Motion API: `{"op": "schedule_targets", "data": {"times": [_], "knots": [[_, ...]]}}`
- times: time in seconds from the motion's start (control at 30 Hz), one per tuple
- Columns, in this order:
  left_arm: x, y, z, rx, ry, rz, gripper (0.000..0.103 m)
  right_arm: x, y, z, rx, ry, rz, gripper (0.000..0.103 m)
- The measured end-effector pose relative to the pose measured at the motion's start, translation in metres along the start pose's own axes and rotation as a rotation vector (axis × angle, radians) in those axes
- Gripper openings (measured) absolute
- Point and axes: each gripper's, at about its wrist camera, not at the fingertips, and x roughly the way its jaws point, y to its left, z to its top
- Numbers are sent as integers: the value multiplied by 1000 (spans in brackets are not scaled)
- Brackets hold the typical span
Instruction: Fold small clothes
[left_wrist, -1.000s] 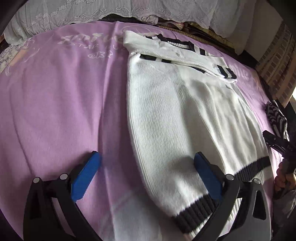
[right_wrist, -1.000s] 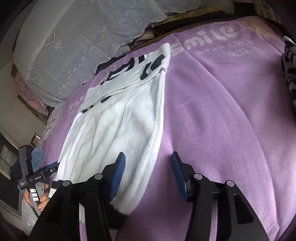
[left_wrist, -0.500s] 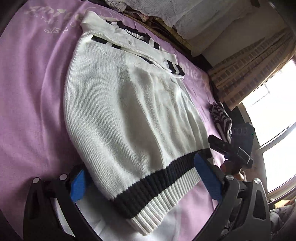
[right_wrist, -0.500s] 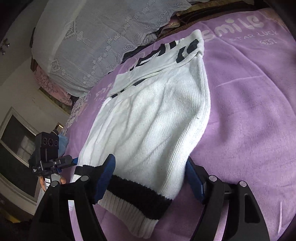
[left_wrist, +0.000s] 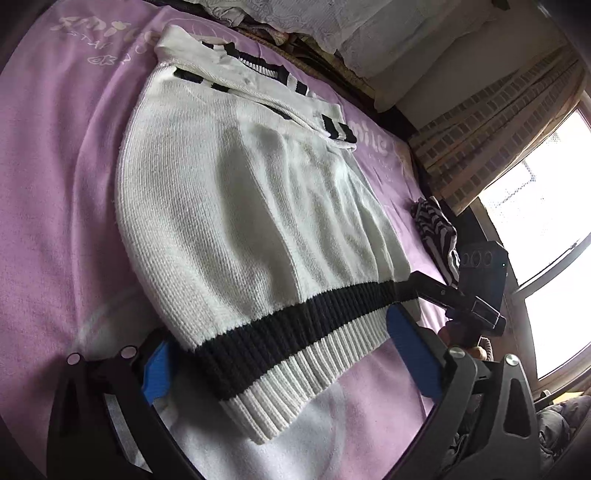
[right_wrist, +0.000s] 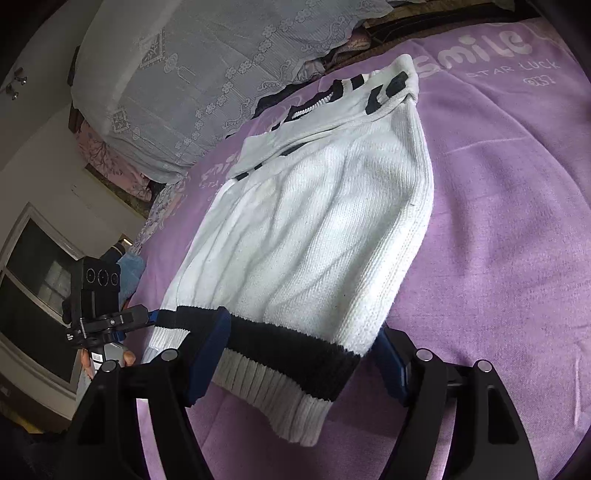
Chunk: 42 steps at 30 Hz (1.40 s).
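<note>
While your right gripper (right_wrist: 295, 354) stands with its jaws wide, released, the sweater's (right_wrist: 317, 240) striped hem (right_wrist: 288, 354) lies between the blue pads with nothing pinching it; those jaws have just been opening, and no pad presses the knit. Your left gripper (left_wrist: 280, 354) is the same: jaws spread, released, the hem (left_wrist: 295, 339) lying in the gap, one pad tucked at the hem's corner, the other just beside its far end. From the left wrist you can also see the right gripper (left_wrist: 443, 291) reaching in at the hem's other corner.

The sweater rests on the purple blanket (left_wrist: 55, 184), body flat, the sleeves already folded across near the collar (left_wrist: 258, 74). So I judge the sleeve folds done and the lengthwise fold left: the hem is not yet gripped or carried up toward the collar. A striped garment (left_wrist: 436, 225) lies apart near the blanket's edge, apparently not yet folded.

Against a second ago, both views now face the hem square on. Then, your left gripper looked along the sweater's side, with bare blanket filling most of the gap. Your right jaws were narrower then and straddled only the side edge; now they span the hem's corner.
</note>
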Motion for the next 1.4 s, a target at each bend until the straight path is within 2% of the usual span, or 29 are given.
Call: {"op": "schedule_targets", "data": {"times": [0.07,0.13,0.2,0.27,0.4,0.47,0.5,0.6,0.67,0.87,0.97,1.1,1.23,1.4], "knots": [[-1,3,0,-2,-7,23,77,1,1,0,-9,-3,-16,63],[-2,9,1,-26,-11,24,57,1,-7,1,31,-2,-5,33],[-2,17,2,-53,-9,21,47,1,-19,2,90,1,11,24],[-2,21,3,-69,-7,8,46,2,-26,3,122,7,41,24],[0,23,4,-82,0,-17,56,5,-26,2,120,15,40,23],[-1,23,3,-88,-4,-23,56,5,-25,1,116,13,36,23],[-1,23,3,-87,-8,-12,49,5,-24,1,113,11,31,22],[-3,27,3,-102,-21,-4,15,1,-23,-1,109,-6,21,15],[-5,31,3,-121,-26,-24,15,-3,-23,0,117,-22,32,15],[-18,26,1,-97,-69,-17,15,-12,-23,-1,113,-44,44,14],[-8,32,-2,-121,-18,36,16,-3,-29,-3,138,5,28,14],[-7,35,-3,-132,-12,35,17,-2,-30,-4,145,10,37,15],[-15,20,0,-57,-49,108,13,-9,-27,-3,130,-32,45,14],[-28,6,16,5,-97,123,13,-21,-22,11,126,-77,89,14]]}}
